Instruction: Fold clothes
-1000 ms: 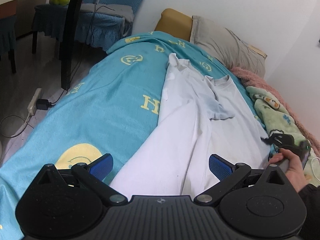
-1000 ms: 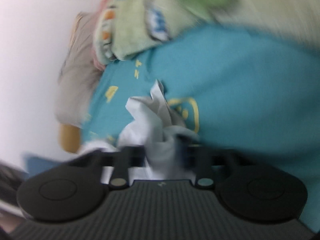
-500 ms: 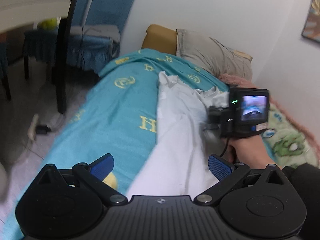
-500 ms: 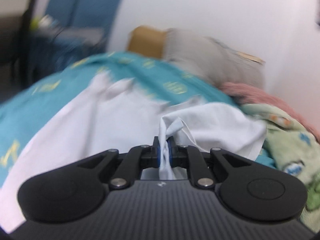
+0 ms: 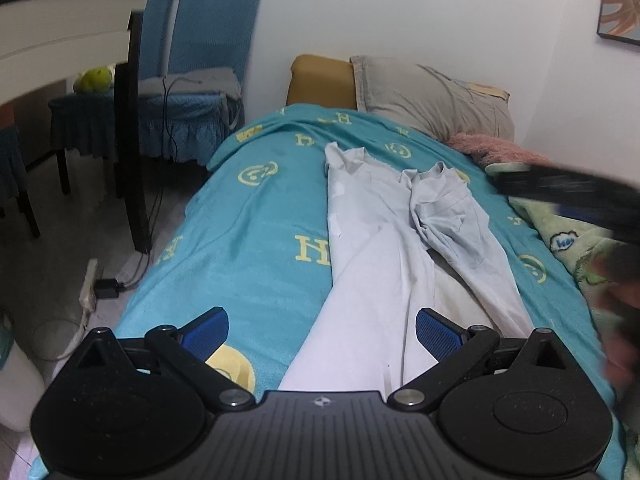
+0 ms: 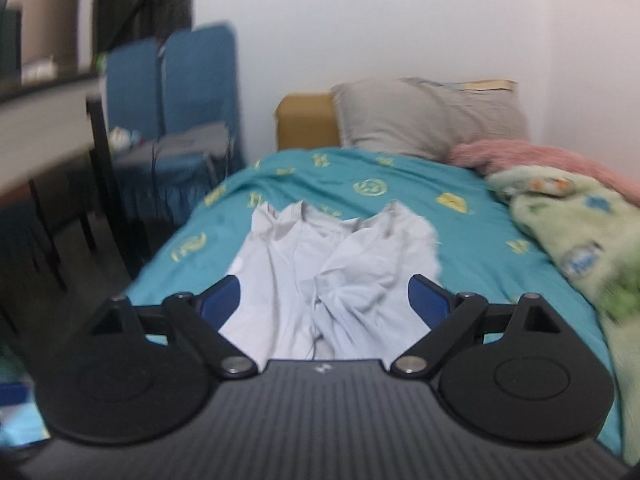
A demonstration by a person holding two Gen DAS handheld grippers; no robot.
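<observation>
A pale grey-white shirt (image 5: pixel 384 248) lies lengthwise on the teal bedspread (image 5: pixel 248 240), its right side folded over toward the middle. My left gripper (image 5: pixel 322 326) hangs open above the shirt's near end, nothing between its blue pads. In the right wrist view the same shirt (image 6: pixel 332 264) lies below my right gripper (image 6: pixel 324 292), whose jaws are opening wide with no cloth between them. That right gripper shows as a dark blur (image 5: pixel 568 196) at the right edge of the left wrist view, with a blurred hand under it.
A grey pillow (image 5: pixel 432 96) and a tan cushion (image 5: pixel 320 80) lie at the bed's head. A pink blanket (image 5: pixel 496 152) and a green printed blanket (image 6: pixel 576 232) are along the right side. Blue-covered chairs (image 5: pixel 200 60), a dark table leg (image 5: pixel 134 140) and a power strip (image 5: pixel 90 284) are on the left.
My right gripper carried the shirt's right edge up and over toward the middle, let it go and opened. The folded side now rests on the shirt. The left gripper barely moved.
</observation>
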